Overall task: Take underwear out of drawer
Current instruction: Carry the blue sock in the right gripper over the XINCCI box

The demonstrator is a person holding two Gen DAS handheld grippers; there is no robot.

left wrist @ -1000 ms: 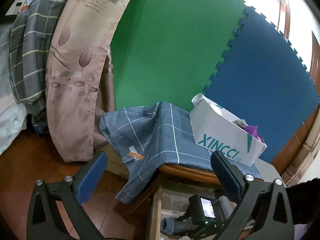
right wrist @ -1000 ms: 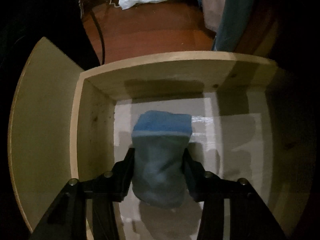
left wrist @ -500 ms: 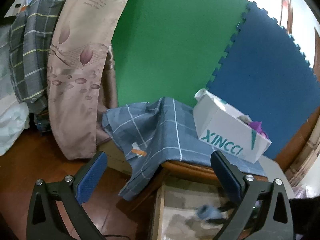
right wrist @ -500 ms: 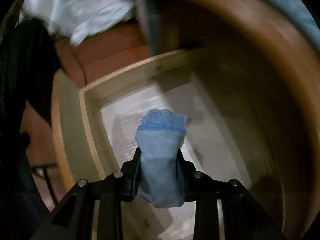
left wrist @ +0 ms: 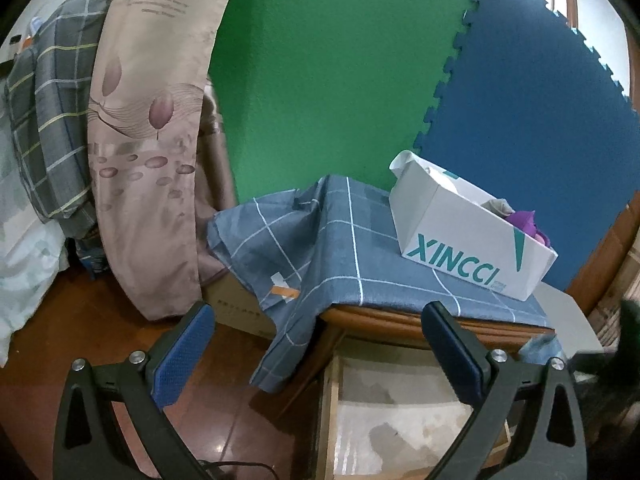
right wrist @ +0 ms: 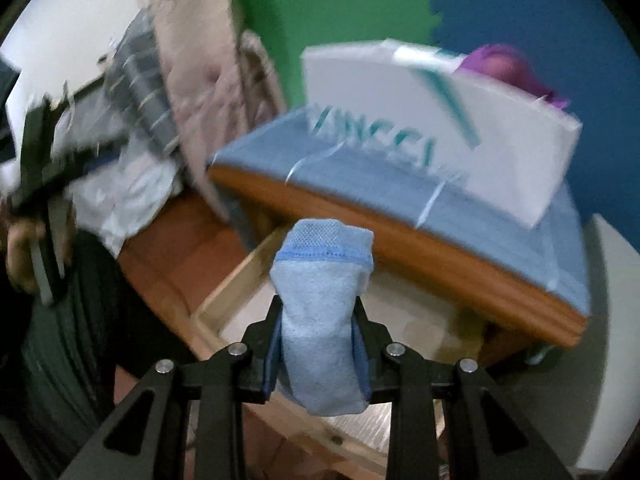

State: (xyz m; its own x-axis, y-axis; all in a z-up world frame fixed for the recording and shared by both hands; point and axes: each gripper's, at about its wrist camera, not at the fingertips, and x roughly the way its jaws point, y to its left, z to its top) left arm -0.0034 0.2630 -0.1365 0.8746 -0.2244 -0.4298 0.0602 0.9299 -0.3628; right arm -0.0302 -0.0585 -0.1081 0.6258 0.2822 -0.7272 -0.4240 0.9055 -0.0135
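Note:
A folded light-blue pair of underwear (right wrist: pixel 324 256) with a darker mesh band stands upright between the pads of my right gripper (right wrist: pixel 318 332), which is shut on it. It hangs in the air above the open wooden drawer (right wrist: pixel 230 280), just in front of the table edge (right wrist: pixel 400 240). In the left wrist view the drawer (left wrist: pixel 329 400) shows only its pale lined floor. My left gripper (left wrist: pixel 316 316) is open, its blue pads wide apart with nothing between them, in front of the table and above the drawer's left corner.
A white XINCCI box (left wrist: pixel 460 248) with purple cloth (left wrist: pixel 524 220) inside sits on the blue checked cloth (left wrist: pixel 340 248) covering the table. Green and blue foam mats (left wrist: pixel 320 80) stand behind. A floral curtain (left wrist: pixel 148 140) and bedding hang at left. A hand (right wrist: pixel 20 248) shows at the right view's left edge.
My right gripper closed tighter on the underwear and lifted it out of the drawer while rolling towards the table. The underwear and gripper are gone from the drawer in the left view, which shifted slightly.

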